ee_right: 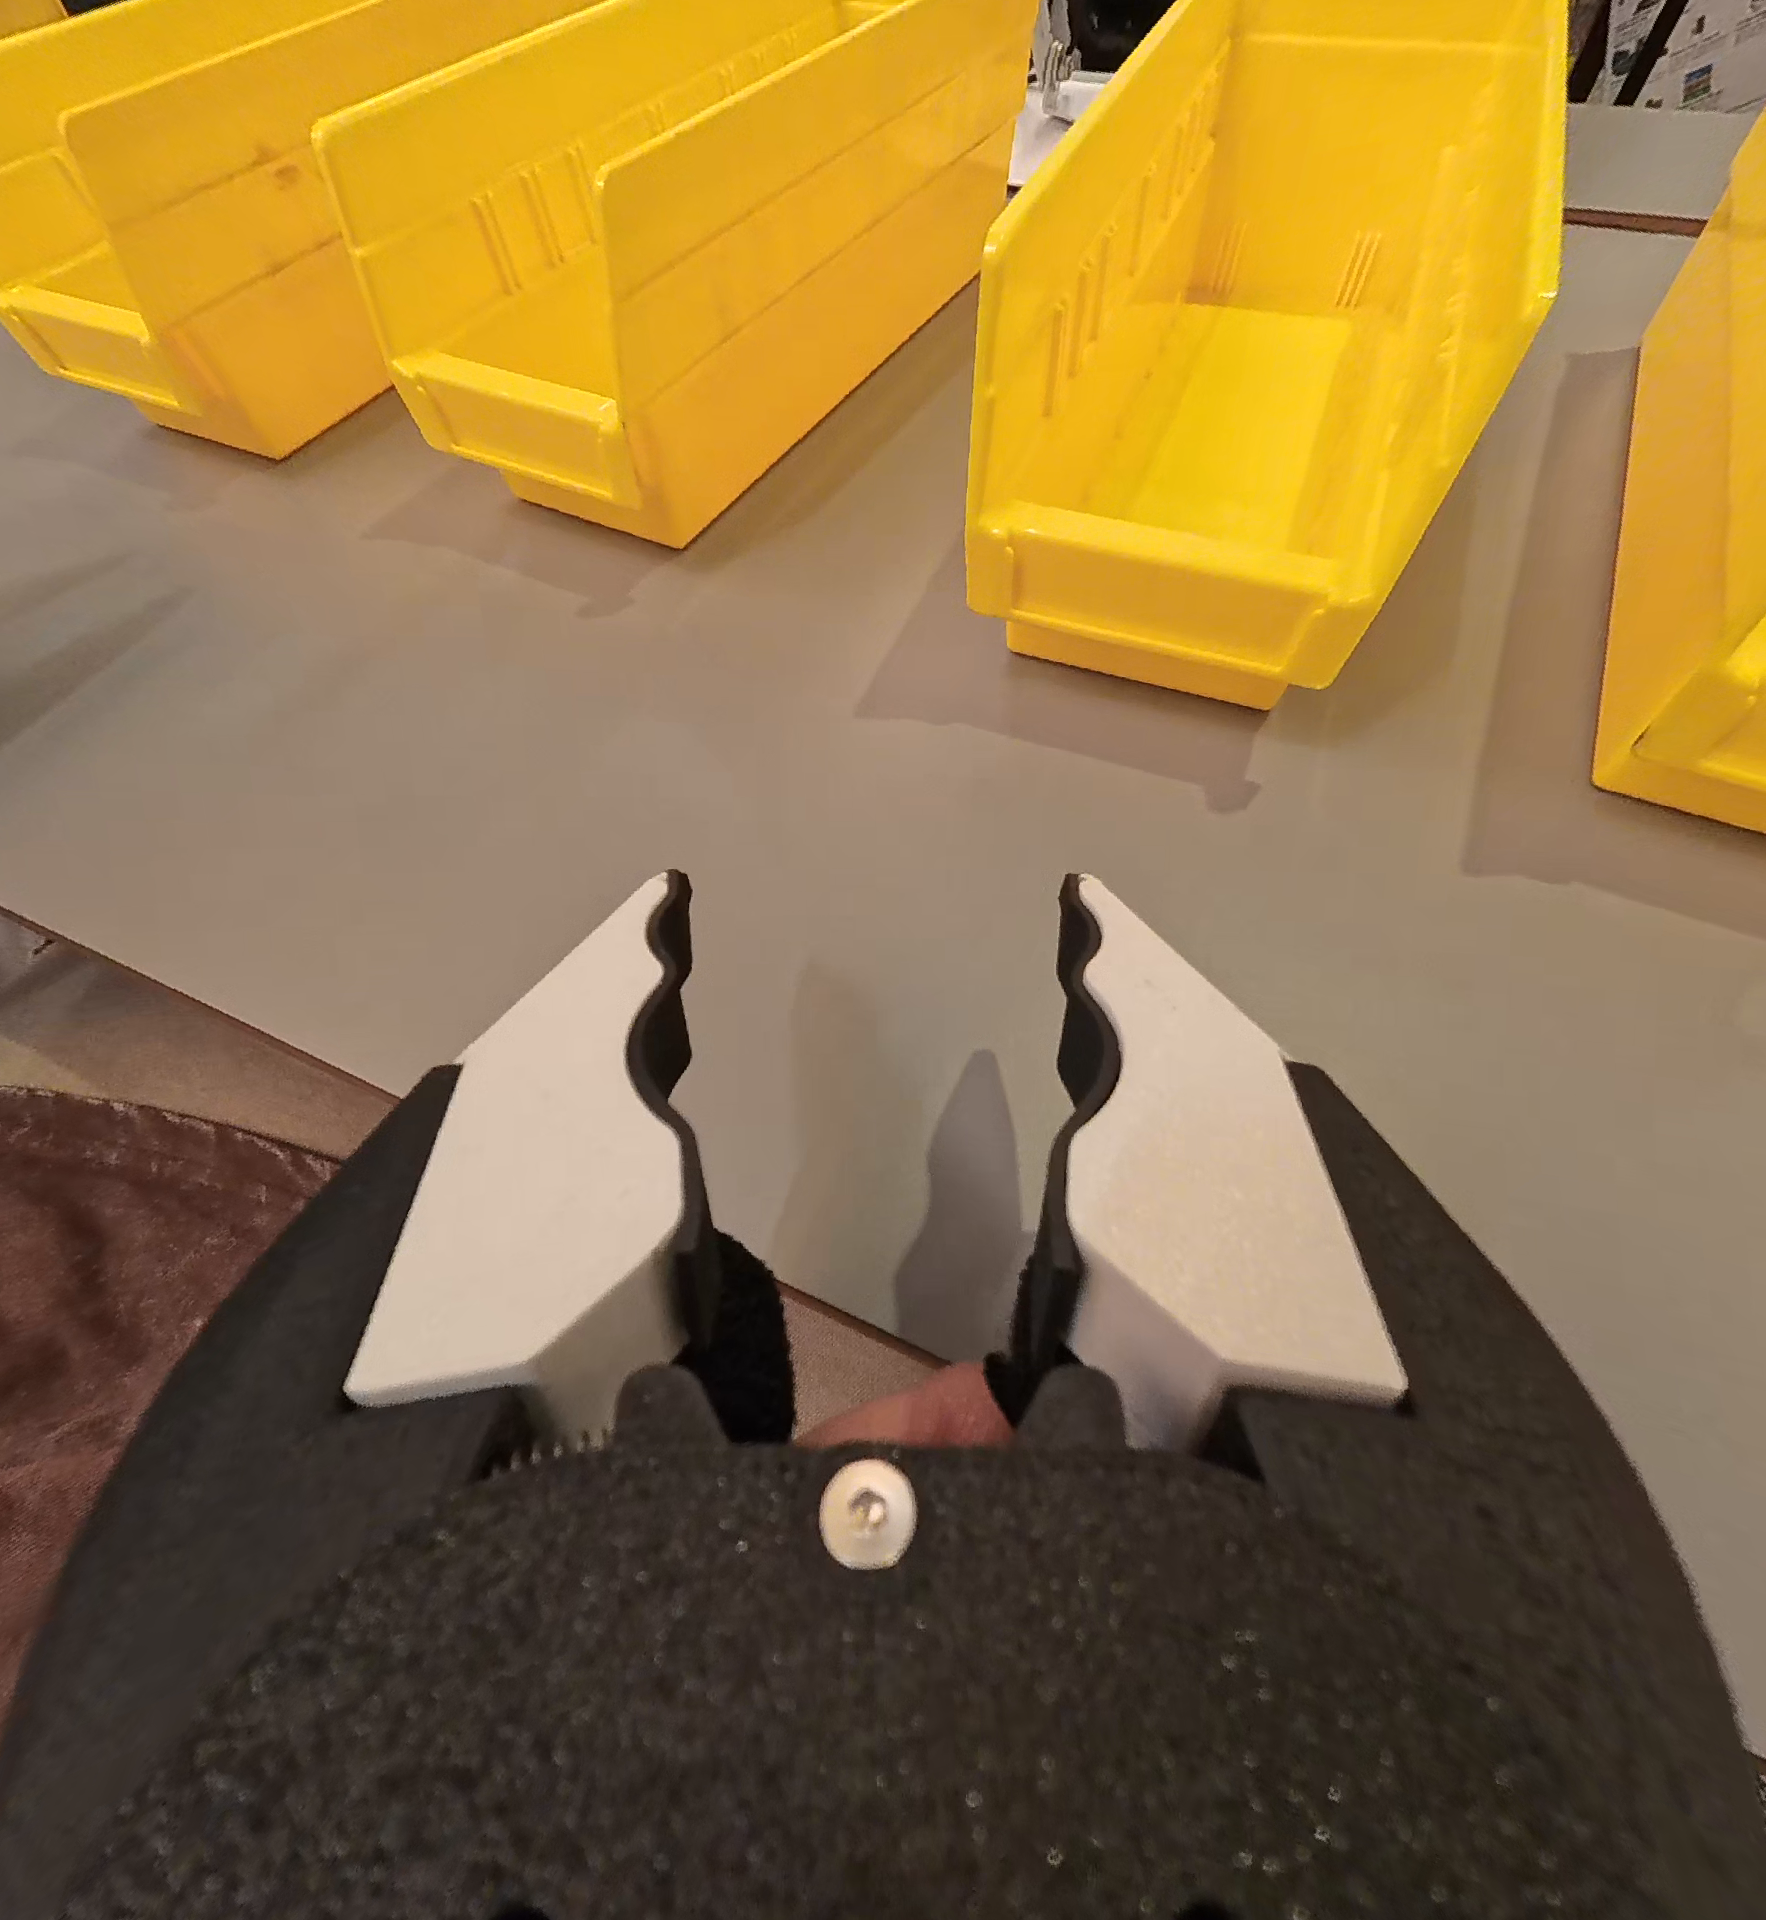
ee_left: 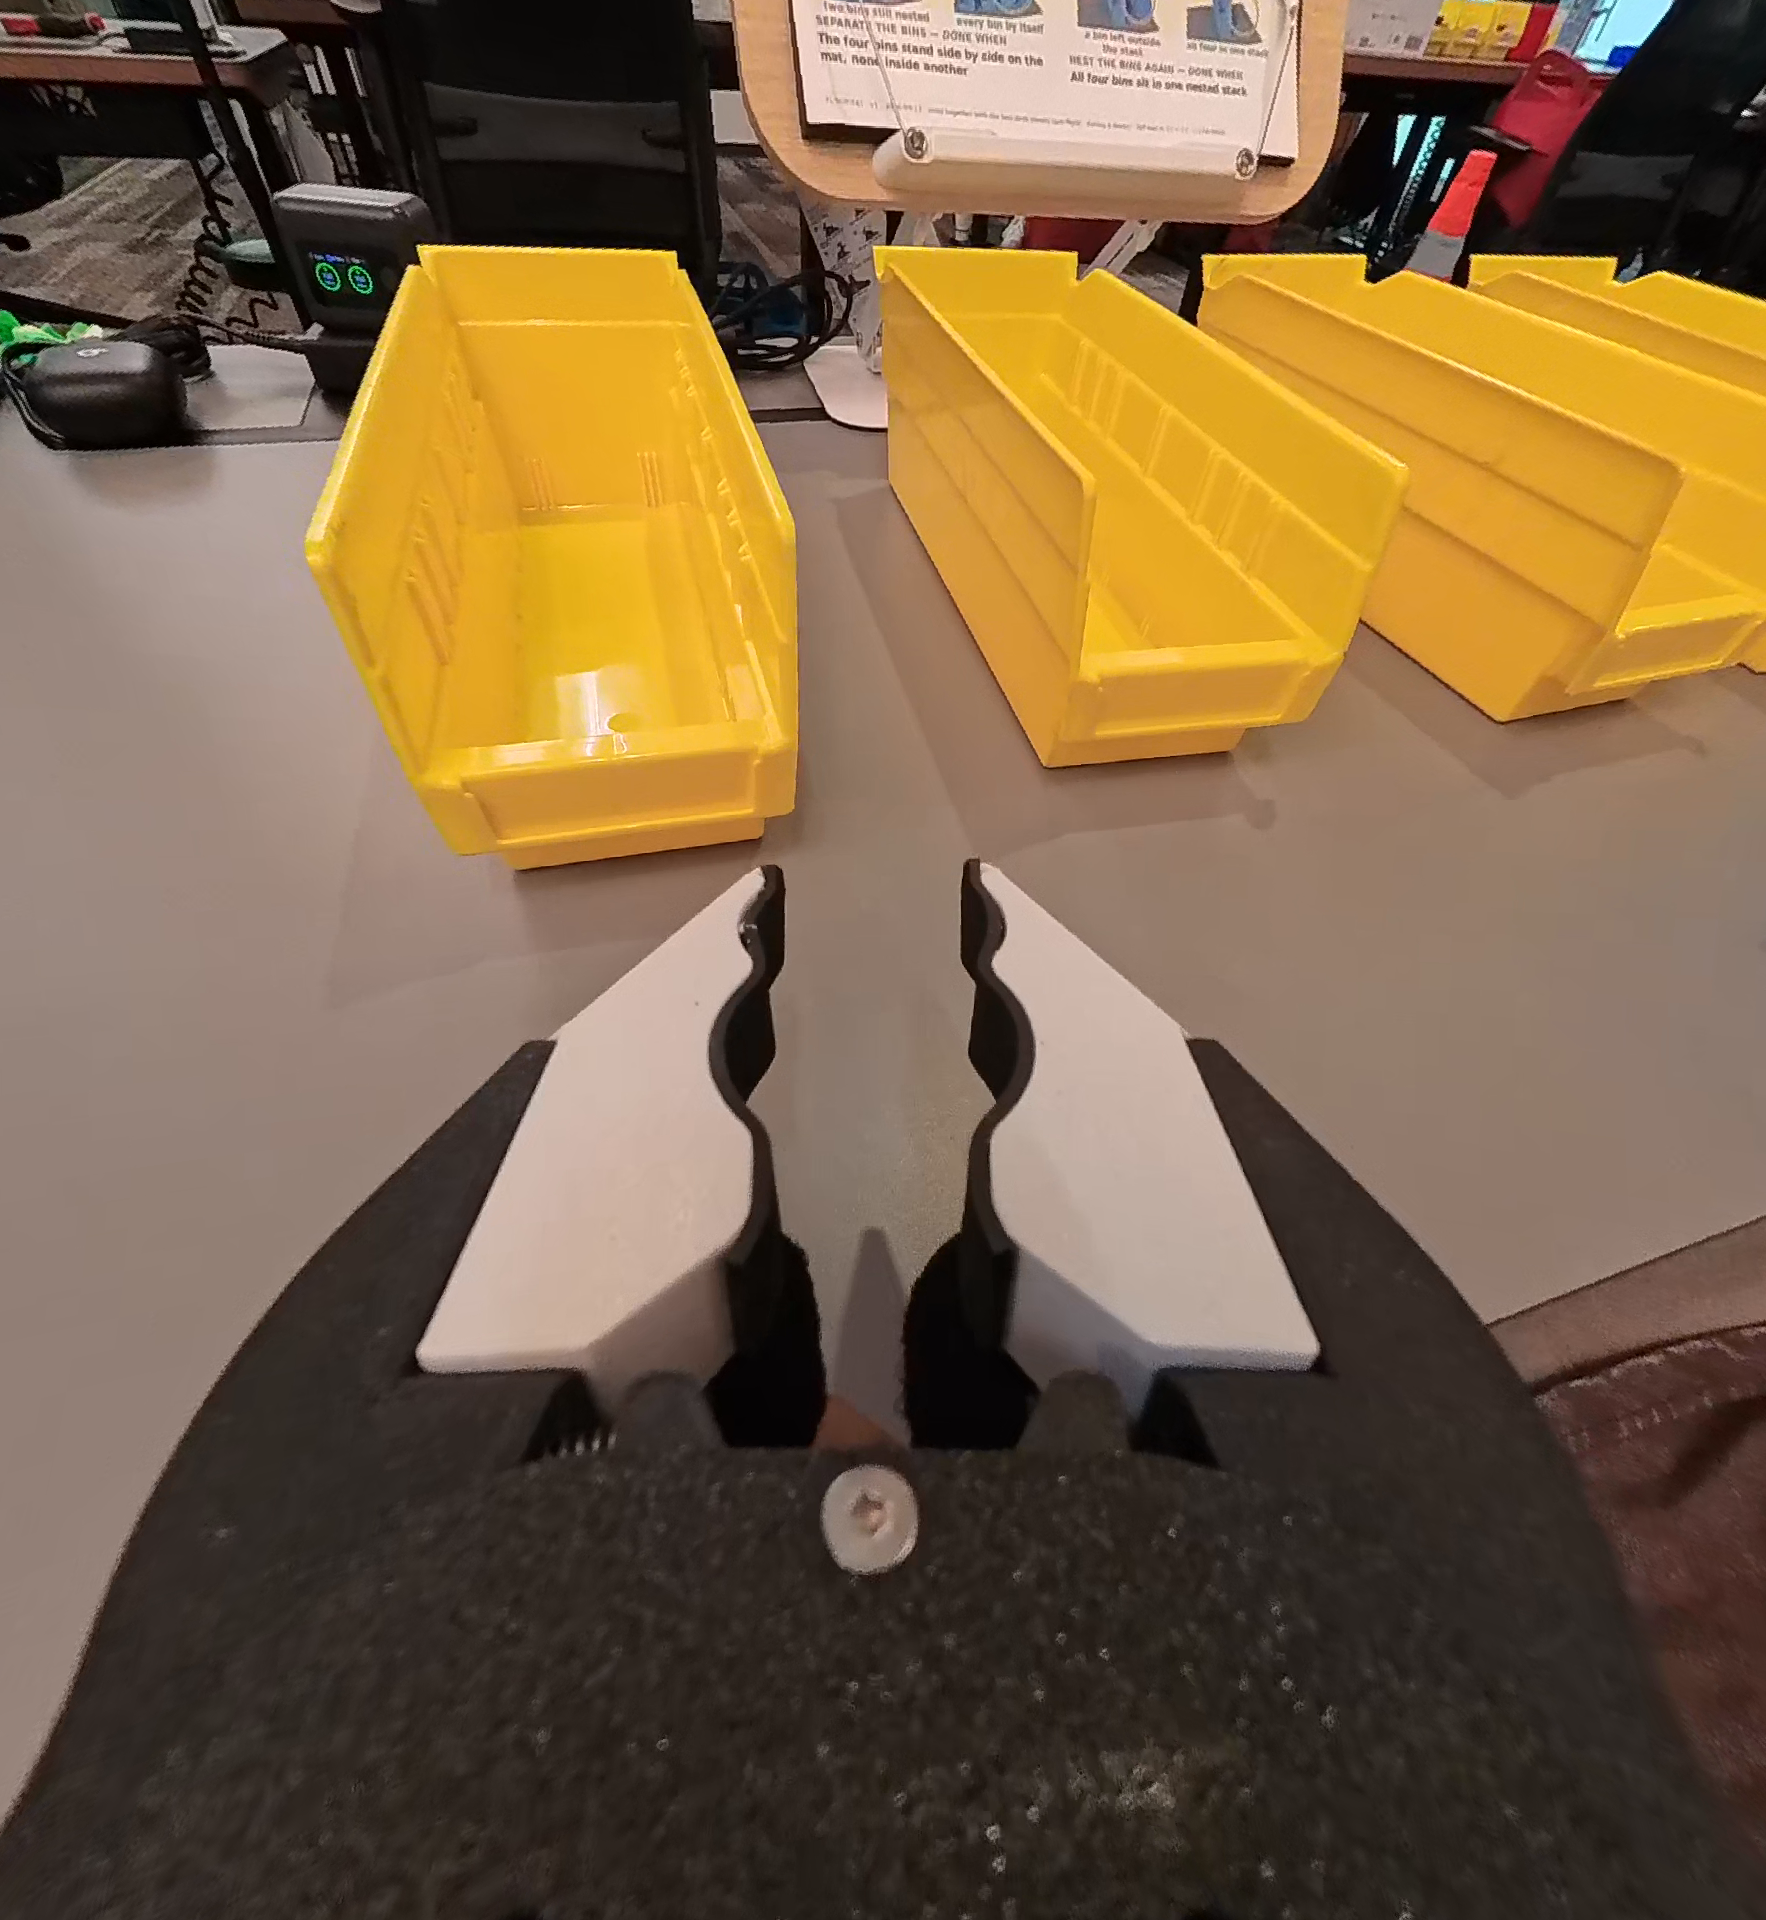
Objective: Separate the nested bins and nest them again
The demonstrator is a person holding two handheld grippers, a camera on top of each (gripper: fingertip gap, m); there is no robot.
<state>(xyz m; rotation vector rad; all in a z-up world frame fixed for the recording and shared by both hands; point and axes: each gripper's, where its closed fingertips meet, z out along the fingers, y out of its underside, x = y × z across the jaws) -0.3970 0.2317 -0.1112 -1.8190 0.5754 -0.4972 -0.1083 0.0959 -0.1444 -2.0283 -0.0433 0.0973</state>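
Several yellow plastic bins stand apart, side by side, on a grey mat (ee_left: 183, 831), none inside another. In the left wrist view the leftmost bin (ee_left: 567, 582) is just ahead of my left gripper (ee_left: 874, 883), with a second bin (ee_left: 1118, 540), a third bin (ee_left: 1481, 520) and another bin (ee_left: 1741, 395) to its right. My left gripper is open and empty, a short way before the leftmost bin's front lip. In the right wrist view my right gripper (ee_right: 877, 888) is open and empty above the mat (ee_right: 443, 727), short of one bin (ee_right: 1243, 416); other bins (ee_right: 671, 312) (ee_right: 131, 239) (ee_right: 1752, 520) flank it.
An instruction board (ee_left: 1035, 104) on a stand rises behind the bins. A black device with green lights (ee_left: 349, 260), a black case (ee_left: 100, 390) and cables lie at the back left. Brown fabric (ee_right: 79, 1247) shows by the mat's near edge.
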